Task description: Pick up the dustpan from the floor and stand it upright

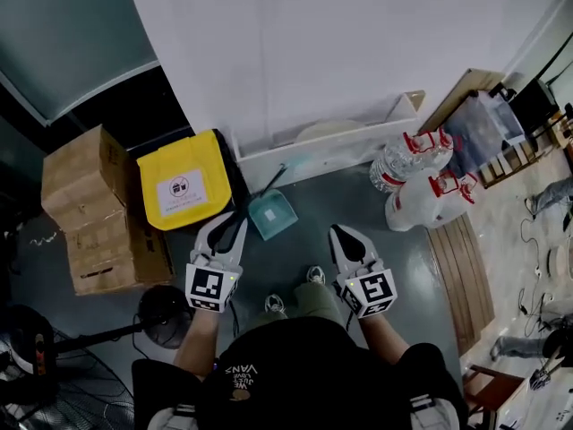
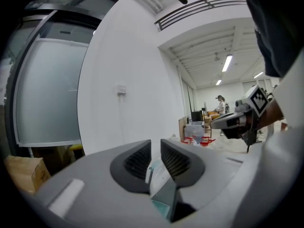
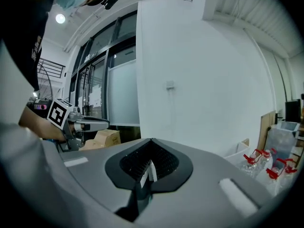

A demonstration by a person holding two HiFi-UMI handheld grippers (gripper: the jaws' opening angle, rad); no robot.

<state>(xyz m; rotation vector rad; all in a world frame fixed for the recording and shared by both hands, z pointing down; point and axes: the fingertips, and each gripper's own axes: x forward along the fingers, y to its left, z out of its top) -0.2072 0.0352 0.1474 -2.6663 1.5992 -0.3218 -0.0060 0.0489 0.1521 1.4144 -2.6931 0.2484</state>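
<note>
**Head view, with both gripper views.** A teal plastic dustpan [image 1: 271,215] sits on the grey floor [image 1: 358,195]. Its black handle [image 1: 278,179] slants toward 1 o'clock, up to the white ledge [image 1: 340,146] at the foot of the white wall [image 1: 358,43].

The left gripper [image 1: 226,229] hangs above the floor with the dustpan at about 2 o'clock from its tips, near but apart. In the left gripper view this gripper [image 2: 156,148] keeps a narrow gap between its jaws. The dustpan [image 2: 161,189] shows through that gap, lying beyond the pads and clear of them, so nothing is gripped.

The right gripper [image 1: 342,236] has the dustpan at about 10 o'clock, further off than on the left side. In the right gripper view this gripper [image 3: 151,151] has its jaws pressed together and holds nothing.

The dustpan thus lies between the two grippers and ahead of both. A yellow-lidded bin [image 1: 183,186] stands at 9 o'clock from the dustpan, just beside it. Brown cardboard boxes [image 1: 89,209] are stacked further in the same direction. Clear water bottles with red caps [image 1: 421,173] stand at 3 o'clock, well apart.
</note>
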